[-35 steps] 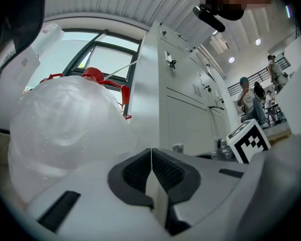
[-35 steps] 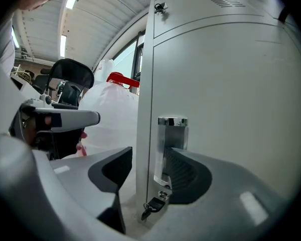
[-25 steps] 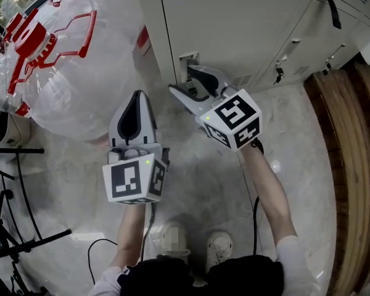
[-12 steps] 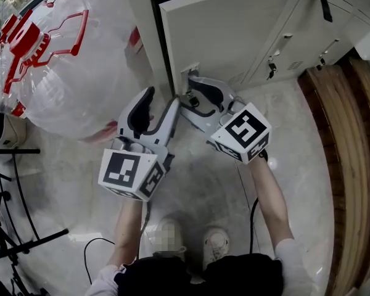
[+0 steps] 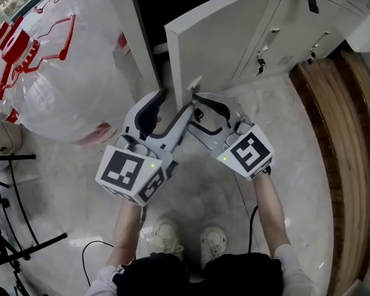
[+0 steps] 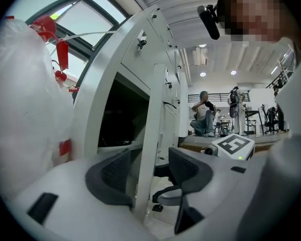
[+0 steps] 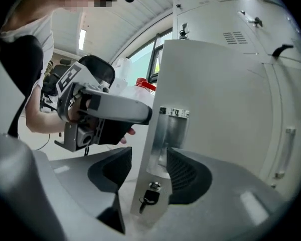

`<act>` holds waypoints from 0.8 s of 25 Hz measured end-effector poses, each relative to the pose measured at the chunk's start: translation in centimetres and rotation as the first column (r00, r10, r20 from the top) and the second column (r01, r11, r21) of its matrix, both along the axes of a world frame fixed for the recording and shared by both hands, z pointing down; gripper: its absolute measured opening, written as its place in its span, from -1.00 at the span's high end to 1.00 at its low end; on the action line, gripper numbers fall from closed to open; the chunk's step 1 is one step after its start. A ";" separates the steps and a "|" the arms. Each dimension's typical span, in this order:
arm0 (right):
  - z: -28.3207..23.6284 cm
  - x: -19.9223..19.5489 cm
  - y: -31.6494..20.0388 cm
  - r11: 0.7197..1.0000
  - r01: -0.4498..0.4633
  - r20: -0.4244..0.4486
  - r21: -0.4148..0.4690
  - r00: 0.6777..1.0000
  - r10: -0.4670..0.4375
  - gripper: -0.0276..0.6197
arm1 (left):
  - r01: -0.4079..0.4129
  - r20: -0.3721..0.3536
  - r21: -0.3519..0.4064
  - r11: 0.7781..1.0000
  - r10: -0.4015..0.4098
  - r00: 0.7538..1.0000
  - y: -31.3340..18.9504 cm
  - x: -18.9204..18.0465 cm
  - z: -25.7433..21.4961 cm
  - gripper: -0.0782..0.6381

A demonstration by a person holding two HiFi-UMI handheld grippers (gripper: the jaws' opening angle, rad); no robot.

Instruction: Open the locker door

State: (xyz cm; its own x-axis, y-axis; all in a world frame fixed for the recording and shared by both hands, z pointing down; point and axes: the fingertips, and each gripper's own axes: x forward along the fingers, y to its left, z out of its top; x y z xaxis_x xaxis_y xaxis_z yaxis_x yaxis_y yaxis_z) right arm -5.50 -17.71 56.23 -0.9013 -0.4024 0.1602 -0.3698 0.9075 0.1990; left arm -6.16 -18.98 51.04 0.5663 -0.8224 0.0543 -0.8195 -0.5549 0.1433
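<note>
Pale grey metal locker door stands swung partly out from its dark compartment, in a bank of like lockers on a pale marble floor. A bulging clear plastic bag sits to the left. Both arms reach forward. The left gripper, whose jaws have just been opening wide, straddles the door's free edge without pinching it. The right gripper brackets the shiny recessed handle plate, jaws apart, one pad in the recess.

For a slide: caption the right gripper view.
Right gripper, jaws open, straddles the locker door edge at its handle recess, above the key.
</note>
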 end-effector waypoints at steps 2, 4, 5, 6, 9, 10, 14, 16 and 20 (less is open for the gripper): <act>0.1 1.8 0.3 0.998 -0.059 0.012 0.011 0.998 0.058 0.28 | -0.019 0.010 -0.004 1.000 0.019 1.000 0.2 0.9 0.1 0.16; 0.3 4.2 0.7 0.992 -0.125 0.037 -0.013 0.991 0.126 0.28 | -0.040 0.023 -0.009 0.999 0.041 0.999 0.4 1.7 0.4 0.16; 0.6 5.4 1.0 0.987 -0.158 0.039 -0.028 0.987 0.159 0.28 | -0.050 0.027 -0.012 0.999 0.051 0.998 0.5 2.1 0.5 0.16; 1.0 6.6 1.3 0.981 -0.188 0.036 -0.040 0.981 0.189 0.28 | -0.059 0.029 -0.014 0.998 0.059 0.998 0.5 2.3 0.7 0.16; 1.9 9.7 2.4 0.964 -0.259 0.039 -0.069 0.964 0.262 0.28 | -0.079 0.031 -0.024 0.997 0.080 0.996 0.7 3.0 1.0 0.16; 2.0 10.6 2.7 0.957 -0.280 0.042 -0.078 0.958 0.283 0.28 | -0.085 0.031 -0.026 0.996 0.086 0.996 0.7 3.2 1.1 0.16; 2.2 13.6 3.4 0.923 -0.379 0.026 -0.063 0.924 0.381 0.28 | -0.115 0.005 -0.038 0.993 0.115 0.993 1.2 4.3 0.9 0.16; 2.1 14.8 3.5 0.905 -0.424 0.016 -0.038 0.905 0.425 0.29 | -0.134 -0.009 -0.041 0.990 0.134 0.991 1.4 5.0 0.8 0.16; 1.4 17.2 3.6 0.872 -0.489 0.051 -0.034 0.870 0.490 0.41 | -0.184 -0.025 -0.052 0.982 0.183 0.983 2.0 6.5 1.0 0.16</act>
State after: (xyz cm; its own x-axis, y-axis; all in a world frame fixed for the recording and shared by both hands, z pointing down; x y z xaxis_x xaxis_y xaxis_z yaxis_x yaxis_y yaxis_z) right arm 11.66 -14.13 57.59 -0.5972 -0.7919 0.1275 -0.7779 0.6105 0.1490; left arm 0.29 -16.95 52.00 0.7089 -0.7004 0.0827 -0.7010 -0.6867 0.1925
